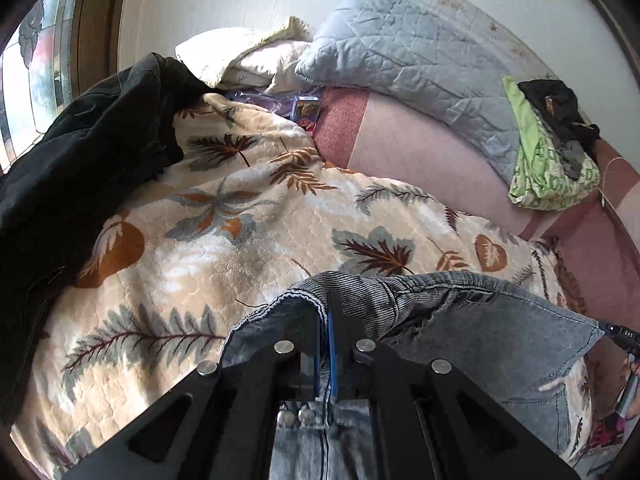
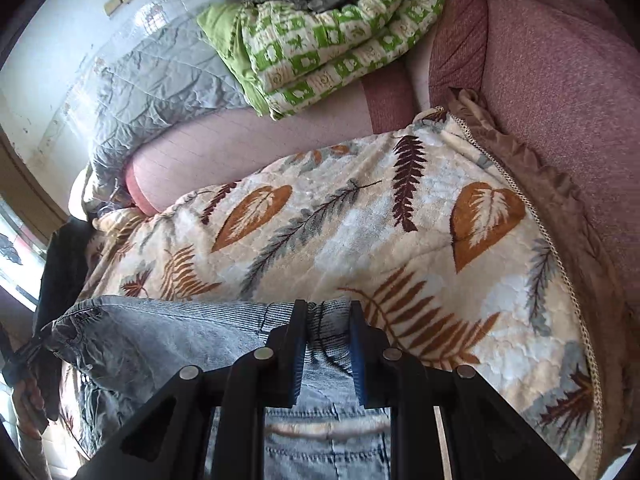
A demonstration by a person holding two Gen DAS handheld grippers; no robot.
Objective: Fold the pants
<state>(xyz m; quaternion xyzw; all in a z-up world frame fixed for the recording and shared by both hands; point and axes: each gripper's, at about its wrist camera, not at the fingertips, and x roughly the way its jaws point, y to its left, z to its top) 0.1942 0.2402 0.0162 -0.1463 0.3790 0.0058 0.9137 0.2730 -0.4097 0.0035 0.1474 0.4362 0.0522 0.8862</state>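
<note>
While the jeans (image 1: 460, 320) lie on the leaf-print blanket (image 1: 240, 240) with the waistband toward my cameras, I judge them soft but rather heavy, so the thick band is the good place to hold. My left gripper (image 1: 327, 320) is pinched tight on the waistband edge. My right gripper (image 2: 328, 320) stands around the band with a gap, and I cannot tell if it really presses. Beyond are a dark garment (image 1: 80, 140) and a green patterned quilt (image 2: 328, 40).
</note>
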